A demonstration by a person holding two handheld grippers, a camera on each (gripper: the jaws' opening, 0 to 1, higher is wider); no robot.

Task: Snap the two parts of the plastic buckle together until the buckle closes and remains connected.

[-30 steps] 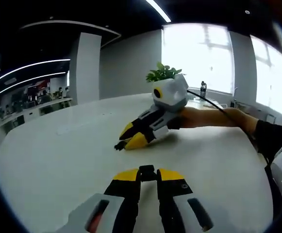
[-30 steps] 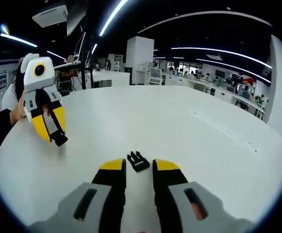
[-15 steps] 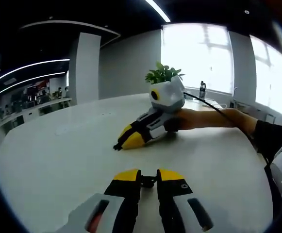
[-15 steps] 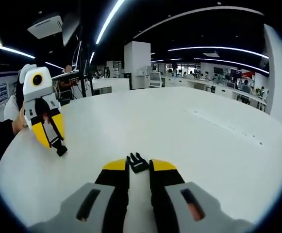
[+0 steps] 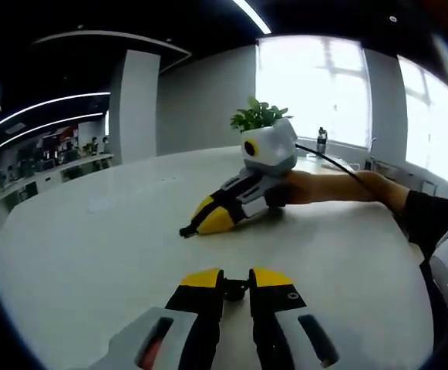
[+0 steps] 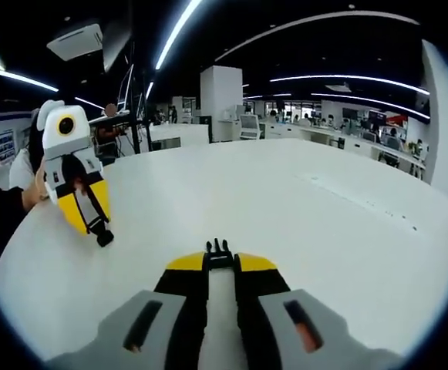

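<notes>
In the right gripper view, the right gripper has its yellow-tipped jaws pinched tight on the small black pronged plastic buckle piece, prongs poking out past the tips toward the far side. In the left gripper view, the left gripper has its jaws narrowed onto the other small black plastic buckle half, only a sliver peeking between the tips, and that same gripper appears at the left of the right gripper view with a black piece hanging from its tips.

Both halves are held, but they're well apart, so the mating is yet to come. The risk, as I read it: both grips sit on very little plastic, so a skewed approach could twist a half in the jaws or pop it loose onto the table. If prongs meet socket off-line, they may jam rather than click.

Underneath, a broad smooth white table, low to both grippers. On its far side sits a green potted plant before bright windows; elsewhere, an open office with desks and ceiling light strips.
</notes>
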